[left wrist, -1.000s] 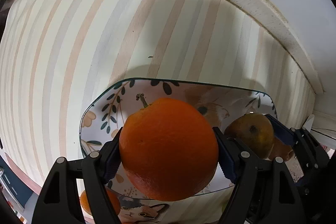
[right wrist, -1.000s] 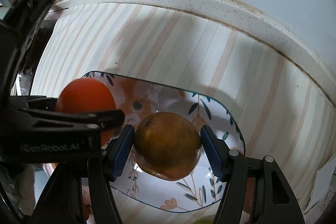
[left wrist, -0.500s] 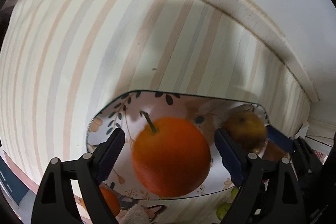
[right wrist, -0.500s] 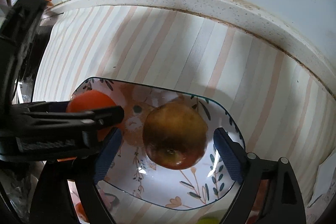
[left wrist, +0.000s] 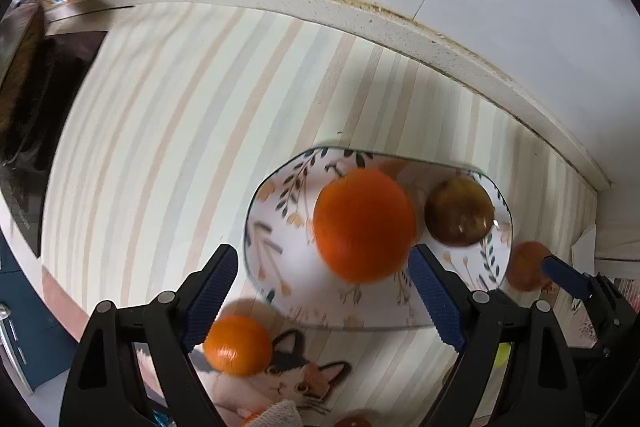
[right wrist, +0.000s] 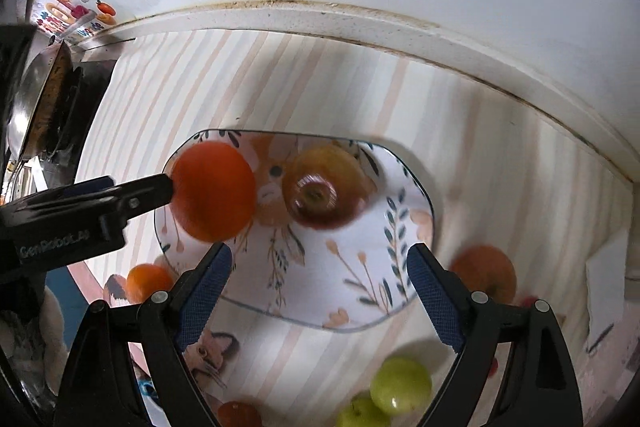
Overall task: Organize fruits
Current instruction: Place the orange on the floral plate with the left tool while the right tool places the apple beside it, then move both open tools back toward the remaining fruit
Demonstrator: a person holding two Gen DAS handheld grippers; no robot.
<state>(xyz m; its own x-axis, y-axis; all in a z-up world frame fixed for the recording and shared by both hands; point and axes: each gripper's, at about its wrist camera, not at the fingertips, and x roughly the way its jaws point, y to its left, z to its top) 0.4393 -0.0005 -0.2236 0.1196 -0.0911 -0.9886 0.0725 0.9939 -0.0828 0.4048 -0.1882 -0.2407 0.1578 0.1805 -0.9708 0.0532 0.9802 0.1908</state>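
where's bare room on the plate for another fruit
Bare room: the plate's near part, between the right gripper and the two fruits. The far half is crowded: orange and apple side by side. More fruit rings the near rim.

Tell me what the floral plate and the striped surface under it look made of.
Floral octagonal plate: probably glazed ceramic, judging by its glossy white face, printed leaves and thin dark rim. Striped pastel surface: seemingly a matte mat or cloth with no glare; which one is unclear.

Orange point(left wrist: 364, 225) and apple point(left wrist: 459, 211) side by side on plate point(left wrist: 280, 267)
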